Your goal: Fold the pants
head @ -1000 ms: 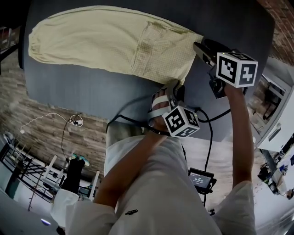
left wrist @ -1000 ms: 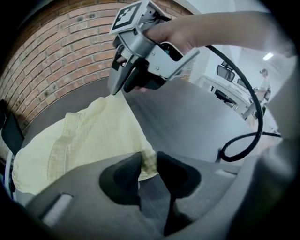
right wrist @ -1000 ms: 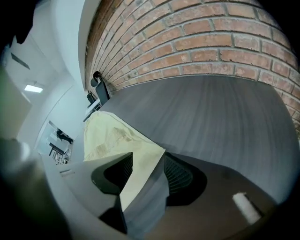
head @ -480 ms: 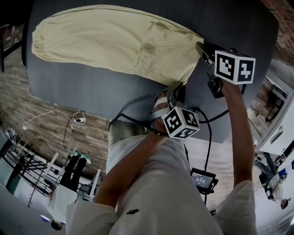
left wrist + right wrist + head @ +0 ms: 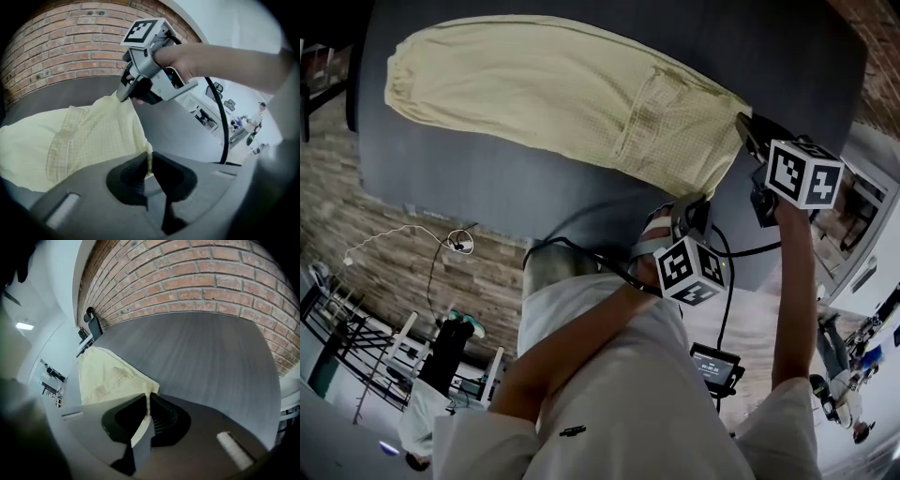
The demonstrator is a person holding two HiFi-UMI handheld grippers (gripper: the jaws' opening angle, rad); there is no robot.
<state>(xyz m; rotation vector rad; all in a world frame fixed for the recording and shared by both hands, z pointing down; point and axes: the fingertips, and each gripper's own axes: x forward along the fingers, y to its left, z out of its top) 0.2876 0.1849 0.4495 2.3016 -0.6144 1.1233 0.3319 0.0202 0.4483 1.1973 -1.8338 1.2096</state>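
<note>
Your left gripper [image 5: 150, 163] and right gripper [image 5: 146, 409] just pinched their fingers shut on the pants' [image 5: 562, 94] right end, lying on the worktop [image 5: 469, 192].

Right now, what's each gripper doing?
Left gripper: tongs just closed, shut on the pants edge.
Right gripper: tongs just closed, shut on the pants edge.

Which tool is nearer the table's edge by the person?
Left. Both tools have just closed on the pants: the left tool near that table edge, the right tool farther in.
</note>
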